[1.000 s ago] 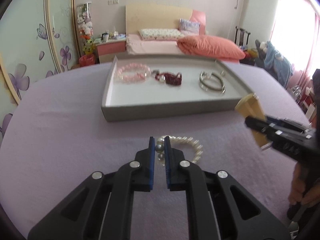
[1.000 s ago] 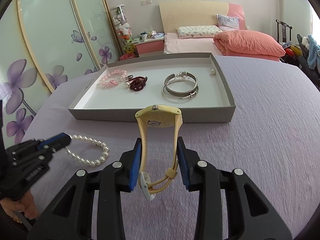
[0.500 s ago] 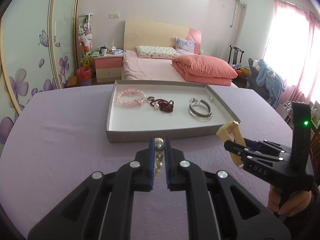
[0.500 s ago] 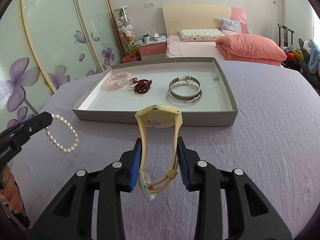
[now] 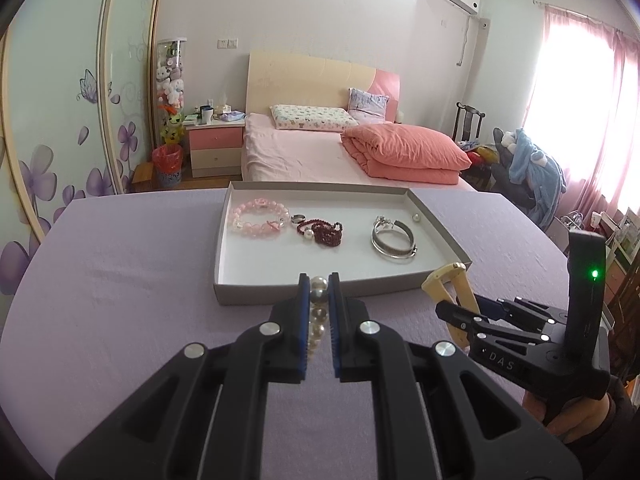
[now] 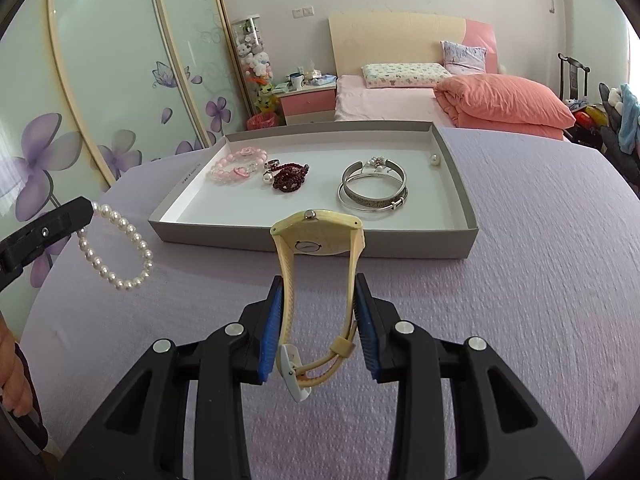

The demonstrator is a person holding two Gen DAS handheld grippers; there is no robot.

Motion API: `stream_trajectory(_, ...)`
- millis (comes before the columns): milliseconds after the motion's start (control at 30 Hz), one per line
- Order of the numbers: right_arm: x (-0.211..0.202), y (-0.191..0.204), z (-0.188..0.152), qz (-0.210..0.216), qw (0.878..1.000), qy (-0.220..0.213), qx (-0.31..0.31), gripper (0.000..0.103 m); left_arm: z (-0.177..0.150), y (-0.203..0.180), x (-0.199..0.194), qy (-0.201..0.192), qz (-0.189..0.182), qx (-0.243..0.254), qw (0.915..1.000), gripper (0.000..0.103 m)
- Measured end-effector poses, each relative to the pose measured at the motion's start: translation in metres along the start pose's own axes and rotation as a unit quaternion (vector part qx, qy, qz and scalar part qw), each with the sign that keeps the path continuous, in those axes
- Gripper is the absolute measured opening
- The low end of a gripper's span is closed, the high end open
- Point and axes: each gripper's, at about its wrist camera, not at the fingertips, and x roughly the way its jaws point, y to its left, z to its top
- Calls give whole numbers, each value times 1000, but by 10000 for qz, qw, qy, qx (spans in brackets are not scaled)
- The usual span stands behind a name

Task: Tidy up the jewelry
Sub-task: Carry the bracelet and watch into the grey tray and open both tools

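My left gripper (image 5: 319, 284) is shut on a white pearl bracelet (image 5: 318, 312), which hangs clear above the purple table cover. In the right wrist view the pearl bracelet (image 6: 120, 248) dangles as a loop from the left gripper (image 6: 86, 210) at the left edge. My right gripper (image 6: 318, 292) is shut on the strap of a cream-yellow watch (image 6: 318, 236), its face turned away from the lens toward the grey tray (image 6: 312, 242). In the tray lie a pink bead bracelet (image 6: 236, 166), a dark red bead bracelet (image 6: 289, 176), silver bangles (image 6: 374, 186) and a single pearl (image 6: 434, 160).
The tray (image 5: 344, 288) sits in the middle of the purple-covered table (image 5: 112, 280), just ahead of both grippers. A person's hand (image 5: 576, 420) grips the right gripper's handle. Behind the table are a bed, a nightstand and a sliding wardrobe.
My left gripper has lifted the pearl bracelet off the table cover, so it now hangs free. The right gripper with the watch has stayed in place.
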Motion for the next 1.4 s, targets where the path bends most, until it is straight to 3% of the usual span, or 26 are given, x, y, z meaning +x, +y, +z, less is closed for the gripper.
stream_trajectory(333, 3, 0, 11, 42, 9999, -100, -65, 35, 35, -5, 21, -173, -28, -41, 9998, 9)
stream_trajectory(667, 19, -10, 18, 72, 9999, -86, -5, 36, 66, -6, 81, -66, 89, -72, 9999, 9)
stream_trajectory(867, 27, -17, 17, 73, 9999, -41, 85, 36, 73, -4, 111, 44, 153, -123, 9998, 9)
stream_trajectory(1333, 33, -14, 14, -12, 10000, -32, -33, 36, 66, -1, 137, 258, 129, -201, 9994, 10)
stream_trajectory(1400, 32, -13, 14, -13, 10000, -23, -35, 36, 65, 2, 136, 291, 114, -291, 9991, 15)
